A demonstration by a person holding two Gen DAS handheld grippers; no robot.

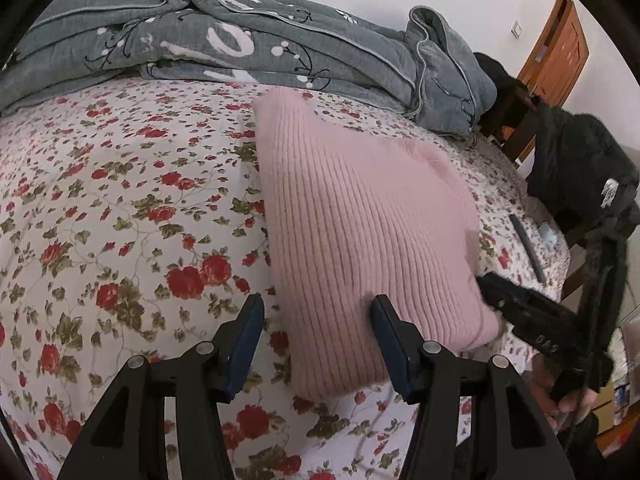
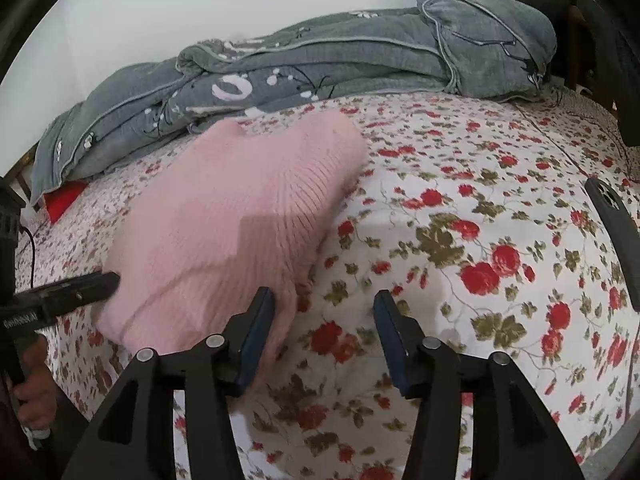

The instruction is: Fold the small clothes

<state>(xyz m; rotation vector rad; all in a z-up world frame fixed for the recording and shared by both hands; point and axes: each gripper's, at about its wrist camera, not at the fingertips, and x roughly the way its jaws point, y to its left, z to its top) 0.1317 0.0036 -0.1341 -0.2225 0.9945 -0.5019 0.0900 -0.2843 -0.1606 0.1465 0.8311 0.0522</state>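
A folded pink ribbed sweater [image 1: 360,232] lies on the floral bedsheet [image 1: 120,200]. My left gripper [image 1: 318,312] is open at its near left corner. One finger [image 1: 386,320] is over the knit, the other over the sheet, and the pads do not press on the cloth. In the right wrist view the sweater [image 2: 232,220] lies left of centre. My right gripper [image 2: 324,306] is open beside its near right corner, with its left finger [image 2: 262,308] against the knit and bare sheet between the jaws. Each gripper's tip shows in the other view: the right gripper [image 1: 492,286] and the left gripper [image 2: 106,280].
A rumpled grey quilt [image 1: 240,40] fills the back of the bed [image 2: 320,64]. A dark phone [image 2: 612,232] lies on the sheet at the right. A black jacket [image 1: 580,172] hangs over a chair past the bed's right edge, with a wooden door [image 1: 560,48] behind. A red item [image 2: 64,200] peeks out under the quilt.
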